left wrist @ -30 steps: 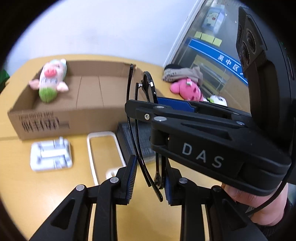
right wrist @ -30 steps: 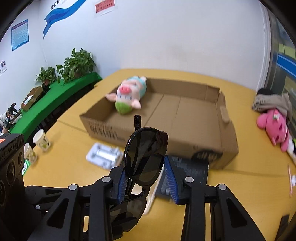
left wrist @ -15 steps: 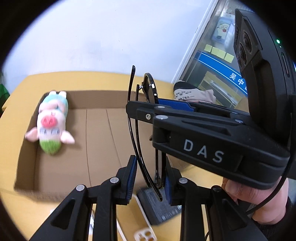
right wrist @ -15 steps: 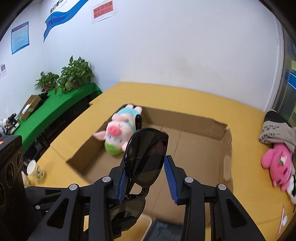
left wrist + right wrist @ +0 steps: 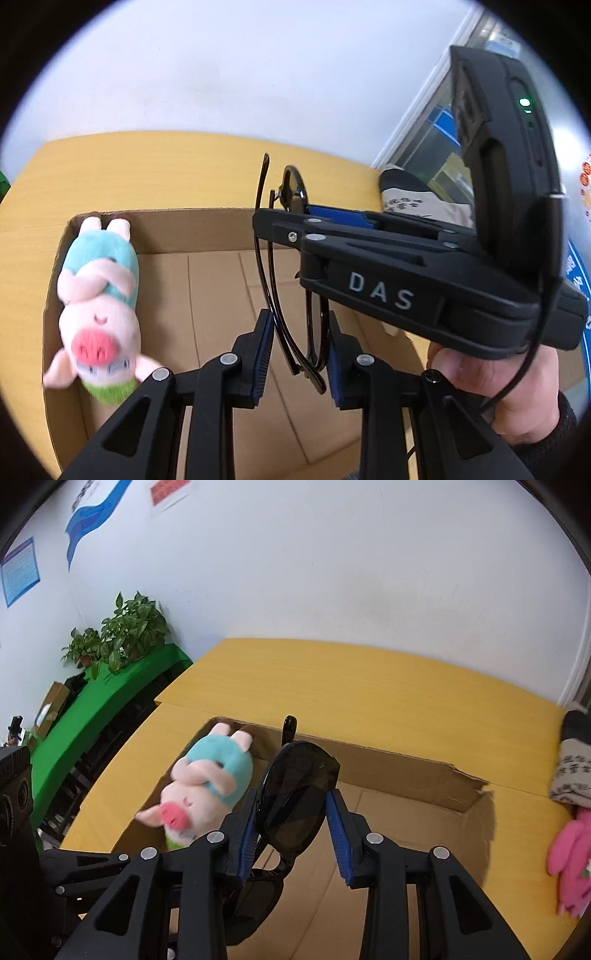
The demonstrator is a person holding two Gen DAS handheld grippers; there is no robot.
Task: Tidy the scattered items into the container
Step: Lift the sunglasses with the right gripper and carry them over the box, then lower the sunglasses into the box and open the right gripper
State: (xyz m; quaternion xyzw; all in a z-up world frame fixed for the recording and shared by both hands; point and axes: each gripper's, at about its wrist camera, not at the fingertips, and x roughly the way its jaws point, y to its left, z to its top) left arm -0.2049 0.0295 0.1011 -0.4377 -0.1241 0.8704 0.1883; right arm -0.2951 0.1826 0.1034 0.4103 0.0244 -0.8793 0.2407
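Observation:
Black sunglasses (image 5: 291,280) are held by both grippers above the open cardboard box (image 5: 221,280). My left gripper (image 5: 301,356) is shut on the folded temple arms. My right gripper (image 5: 291,834) is shut on one dark lens (image 5: 297,794); in the left wrist view its black body crosses from the right. A pink pig plush in a teal outfit (image 5: 98,314) lies inside the box at its left end; it also shows in the right wrist view (image 5: 199,786). The box (image 5: 406,812) lies below both grippers.
The box sits on a yellow wooden table (image 5: 351,686). A pink plush toy (image 5: 569,856) and a grey cloth bundle (image 5: 574,768) lie on the table to the right. A green counter with potted plants (image 5: 122,635) stands far left.
Both grippers moved forward with the sunglasses and now hang over the inside of the box. The white tray, white frame and dark pad on the table have dropped out of view.

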